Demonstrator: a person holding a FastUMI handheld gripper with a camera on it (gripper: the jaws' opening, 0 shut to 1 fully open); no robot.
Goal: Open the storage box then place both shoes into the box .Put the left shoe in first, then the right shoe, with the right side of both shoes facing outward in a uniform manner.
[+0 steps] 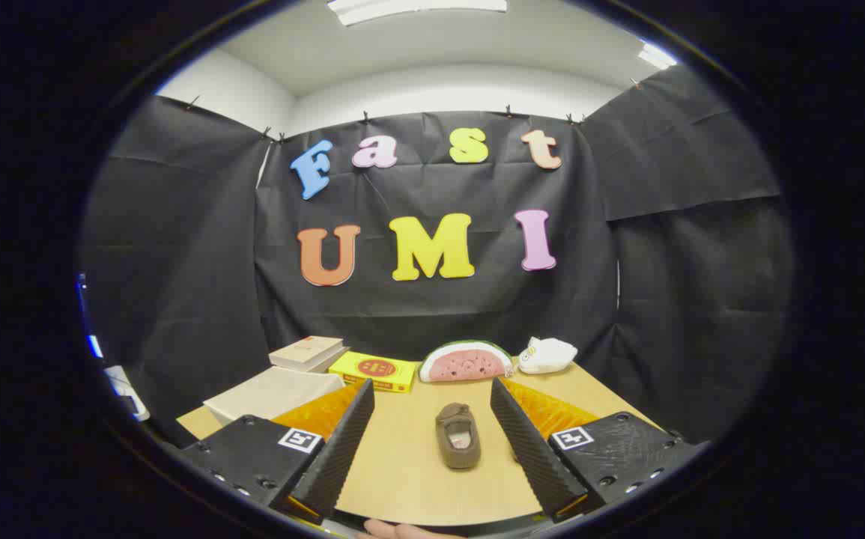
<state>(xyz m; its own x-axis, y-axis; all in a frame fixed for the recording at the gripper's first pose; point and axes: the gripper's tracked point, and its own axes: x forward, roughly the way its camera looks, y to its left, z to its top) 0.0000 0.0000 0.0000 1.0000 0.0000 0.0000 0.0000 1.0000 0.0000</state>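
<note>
Bright ceiling light (417,9), sharp focus, edges fisheye-bent.

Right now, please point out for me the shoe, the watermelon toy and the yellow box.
shoe (457,436), gripper view, on its upper, between the open fingers of the gripper (432,434).
watermelon toy (466,364), gripper view, on its pink face.
yellow box (374,370), gripper view, on its top.

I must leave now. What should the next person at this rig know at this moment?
Gripper: open, holding nothing, fingers spread either side of one brown shoe.
The shoe lies on the wooden table, between the fingers and untouched.
The beige storage box sits beyond the left finger; its lid looks shut.
Done: nothing yet, as far as I can tell.
Left: open the box, then put in the left shoe, then the right.
</note>
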